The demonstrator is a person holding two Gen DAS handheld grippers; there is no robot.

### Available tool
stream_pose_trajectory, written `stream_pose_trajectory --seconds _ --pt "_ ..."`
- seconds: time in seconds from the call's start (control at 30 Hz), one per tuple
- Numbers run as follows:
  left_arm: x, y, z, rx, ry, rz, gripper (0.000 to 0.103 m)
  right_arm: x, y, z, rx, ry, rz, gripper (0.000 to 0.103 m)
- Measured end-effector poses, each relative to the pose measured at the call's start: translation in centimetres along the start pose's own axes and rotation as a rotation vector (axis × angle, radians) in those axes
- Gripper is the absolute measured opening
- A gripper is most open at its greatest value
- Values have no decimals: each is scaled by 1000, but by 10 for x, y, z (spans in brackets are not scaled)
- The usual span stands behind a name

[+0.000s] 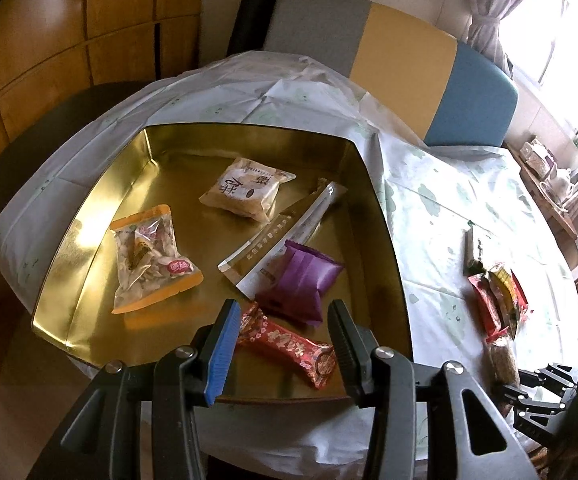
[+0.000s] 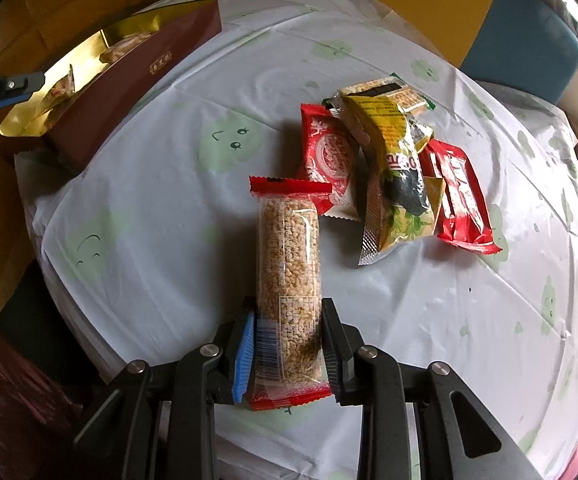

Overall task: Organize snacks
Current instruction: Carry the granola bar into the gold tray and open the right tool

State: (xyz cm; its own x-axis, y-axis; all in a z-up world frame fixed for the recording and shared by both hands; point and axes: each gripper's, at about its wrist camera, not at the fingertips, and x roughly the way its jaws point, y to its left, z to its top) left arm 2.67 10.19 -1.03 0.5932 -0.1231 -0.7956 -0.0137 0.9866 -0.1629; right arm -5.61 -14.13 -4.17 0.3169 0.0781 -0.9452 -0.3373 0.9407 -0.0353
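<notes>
A gold tin box [image 1: 373, 200] holds several snacks: an orange-edged nut bag [image 1: 149, 256], a beige cake packet [image 1: 245, 192], a long silver stick pack [image 1: 289, 232] and a purple packet [image 1: 305, 276]. My left gripper [image 1: 283, 308] hangs open over the box's near end. A red flowered candy packet [image 1: 289, 344] lies on the box floor below its fingers, untouched. My right gripper [image 2: 287, 312] is shut on a grain bar [image 2: 289, 256] in a clear wrapper with red ends, just above the tablecloth. The box [image 2: 129, 88] shows its brown outer wall at upper left.
A loose pile of snacks [image 2: 393, 160] lies on the white tablecloth [image 2: 169, 220] beyond the grain bar: two red packets, a yellow-black bag and a green-edged packet. A grey, yellow and blue chair back [image 1: 401, 52] stands behind the table. The right gripper [image 1: 545, 396] shows at the lower right.
</notes>
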Motion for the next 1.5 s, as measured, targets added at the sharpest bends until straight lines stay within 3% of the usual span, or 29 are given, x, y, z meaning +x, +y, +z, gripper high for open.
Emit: stream_pose_trajectory --seconds 0.37,0.83,1.2,1.4,1.5 --pt "-5 6 -1 16 -28 32 47 -1 -14 1 84 -9 11 31" --pt "-3 16 -2 0 -27 40 47 -34 -10 34 132 -113 175 31" --pt "-18 68 6 -135 -91 123 47 -56 65 99 18 -207 356 31" --pt "-20 85 3 -169 -92 144 47 -39 118 148 -43 -220 438 33" --pt "-19 86 -1 -159 -79 147 47 -23 140 165 -51 -208 439 35"
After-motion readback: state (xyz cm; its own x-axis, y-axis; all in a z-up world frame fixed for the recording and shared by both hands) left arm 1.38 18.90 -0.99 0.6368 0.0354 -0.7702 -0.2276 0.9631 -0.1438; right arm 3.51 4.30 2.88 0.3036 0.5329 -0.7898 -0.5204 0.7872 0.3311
